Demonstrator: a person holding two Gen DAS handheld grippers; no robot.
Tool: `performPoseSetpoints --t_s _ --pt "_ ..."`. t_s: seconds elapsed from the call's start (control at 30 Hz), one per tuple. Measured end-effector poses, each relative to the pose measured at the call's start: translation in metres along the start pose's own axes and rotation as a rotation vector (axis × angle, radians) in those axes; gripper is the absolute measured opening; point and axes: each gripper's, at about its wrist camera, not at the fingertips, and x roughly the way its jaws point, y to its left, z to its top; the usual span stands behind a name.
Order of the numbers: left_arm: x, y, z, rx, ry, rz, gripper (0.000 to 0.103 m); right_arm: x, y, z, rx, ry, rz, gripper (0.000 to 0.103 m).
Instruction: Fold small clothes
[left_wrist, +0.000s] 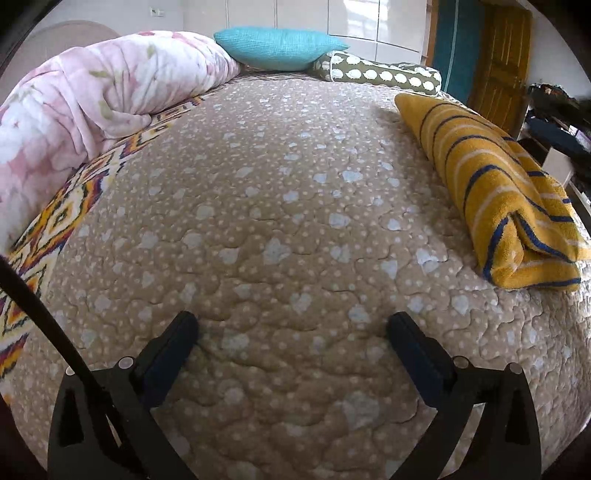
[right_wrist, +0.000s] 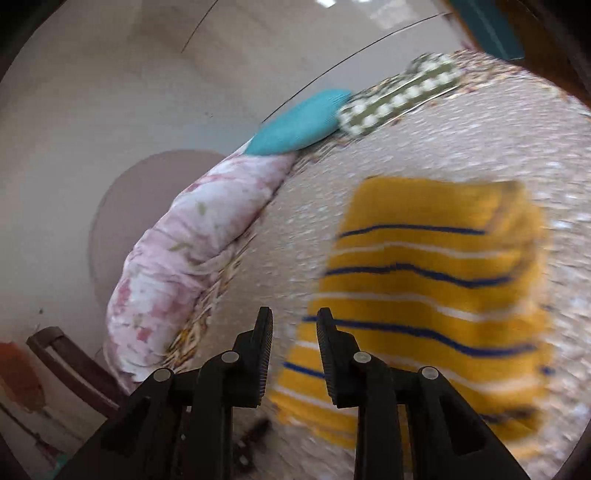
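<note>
Folded yellow garment (left_wrist: 506, 192) with navy and white stripes, lying on the bed's beige quilt (left_wrist: 277, 221) at the right of the left wrist frame; its layered folded end faces the lower right. In the right wrist view the same garment (right_wrist: 436, 295) fills the centre right, blurred, with its stripes running across the frame.

Left tool (left_wrist: 291, 328), bottom centre of its frame: the 2 jaws stand wide apart above bare quilt, holding nothing, well apart from the garment. Right tool (right_wrist: 294, 321), bottom centre of its frame: the jaws stand at a narrow gap with nothing between them, seen against the garment's lower left edge; whether it touches the cloth cannot be told.

Pink floral duvet (left_wrist: 92, 103), bunched at the upper left over a patterned sheet (left_wrist: 55, 221). Teal cushion (left_wrist: 279, 48) at the top centre, touching an olive bolster with white spots (left_wrist: 384, 74) to its right.
</note>
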Motion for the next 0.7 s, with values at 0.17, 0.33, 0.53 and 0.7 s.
performPoseSetpoints --t_s 0.17,0.33,0.53,0.7 --pt "0.0 0.001 -0.001 0.001 -0.003 -0.007 0.103 0.059 -0.028 -0.03 0.097 0.182 -0.018 0.023" --pt "-0.001 0.001 -0.002 0.001 -0.009 -0.01 0.103 0.036 -0.032 -0.063 0.072 0.157 -0.002 0.021" --pt "-0.002 0.0 -0.002 0.003 -0.011 -0.005 0.103 -0.007 -0.019 -0.055 0.039 0.1 -0.046 0.028" --pt "-0.001 0.0 -0.002 0.003 -0.012 -0.006 0.103 -0.024 -0.008 -0.022 0.005 0.004 -0.063 0.032"
